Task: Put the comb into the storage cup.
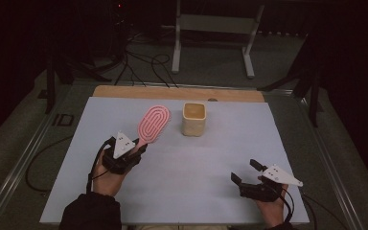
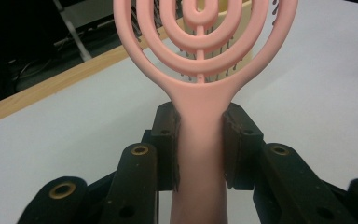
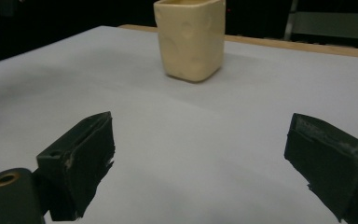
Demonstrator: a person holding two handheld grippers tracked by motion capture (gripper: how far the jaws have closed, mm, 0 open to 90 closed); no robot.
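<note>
Clamped in the left hand-held gripper (image 1: pixel 135 149) is the handle of a pink hairbrush (image 1: pixel 152 123); in the left gripper view the two black pads are seen pressed against either side of the handle (image 2: pixel 199 154), so a firm hold on it is shown. Beneath everything, a pale sheet-covered surface (image 1: pixel 220 143) is spread, with a strip of bare wood left exposed along its far edge. Of the things upon it, the hairbrush is the longer: its oval head of concentric loops is pointed away from the person and towards the far side, raised slightly off the surface at the left of the high view. A cream square cup (image 1: pixel 194 119) is set upright just to the right of the brush head, near the far edge, and is not touched by it. The right hand-held gripper (image 1: pixel 247 171) is held low near the front right corner, its jaws spread wide with nothing between them, and the cup (image 3: pixel 190 39) is faced from well apart.
</note>
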